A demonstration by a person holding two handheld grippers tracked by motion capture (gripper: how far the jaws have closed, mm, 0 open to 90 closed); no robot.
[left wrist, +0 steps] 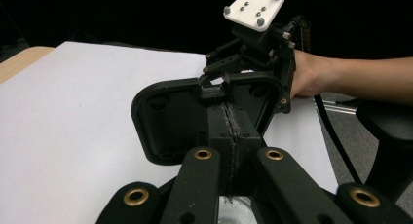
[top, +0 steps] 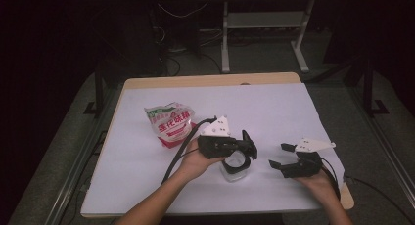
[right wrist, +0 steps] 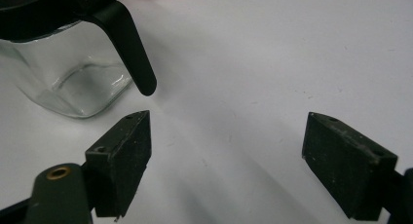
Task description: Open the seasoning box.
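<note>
A clear glass jar [top: 234, 167] stands on the white table cover near the front middle. My left gripper [top: 243, 146] is shut on the jar's black lid [top: 249, 146] just above the jar's mouth. In the left gripper view the closed jaws pinch the lid [left wrist: 165, 121] on edge, and a bit of the jar's glass [left wrist: 236, 204] shows below. My right gripper [top: 284, 159] rests to the right of the jar, open and holding nothing. In the right gripper view the gripper [right wrist: 226, 151] has bare table between its pads, with the jar [right wrist: 73, 73] and a curved black lid tab [right wrist: 131, 48] at the upper left.
A white and red bag [top: 171, 123] with green print lies behind and left of the jar. The wooden table edge [top: 210, 80] runs along the back, with dark floor and desk legs [top: 225, 39] beyond. The table's front right corner [top: 346, 198] is close to my right hand.
</note>
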